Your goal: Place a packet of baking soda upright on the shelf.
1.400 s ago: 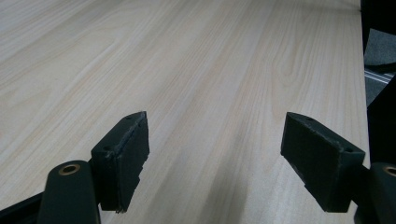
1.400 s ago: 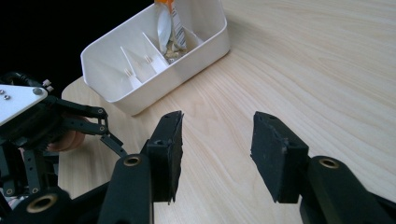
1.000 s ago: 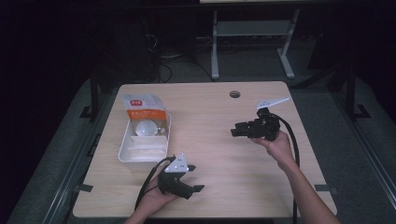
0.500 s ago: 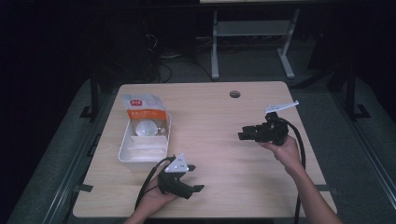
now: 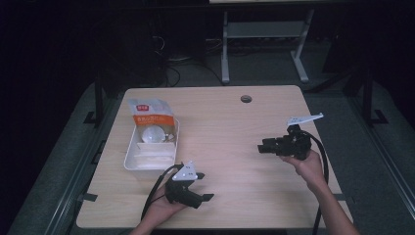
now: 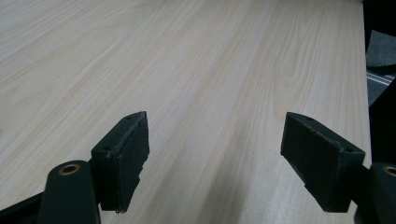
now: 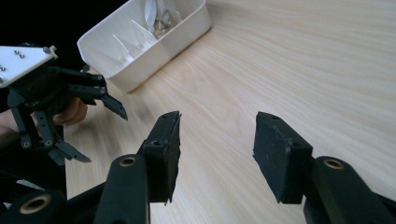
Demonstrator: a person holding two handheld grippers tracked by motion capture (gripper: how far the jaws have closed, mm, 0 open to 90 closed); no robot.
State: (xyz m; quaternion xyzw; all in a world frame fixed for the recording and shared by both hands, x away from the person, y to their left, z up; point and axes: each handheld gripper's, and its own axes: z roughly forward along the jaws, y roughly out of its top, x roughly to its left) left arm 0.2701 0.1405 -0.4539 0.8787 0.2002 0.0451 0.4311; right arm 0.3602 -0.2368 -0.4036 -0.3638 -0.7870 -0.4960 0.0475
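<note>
A: Black left gripper, near edge: jaws wide, empty. Right gripper, mid-table: jaws apart, empty.
B: White tray, far left, holds the orange-labelled packet. Risk: a jaw catches the rim and tips it.

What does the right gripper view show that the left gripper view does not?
Right gripper view: the white tray with packaging inside it, and, farther off, the left gripper in the person's hand.

Left gripper view: the table's far edge with dark floor beyond.

Both share the light wooden tabletop and a pair of open black jaws with nothing between them, as on the right gripper.
</note>
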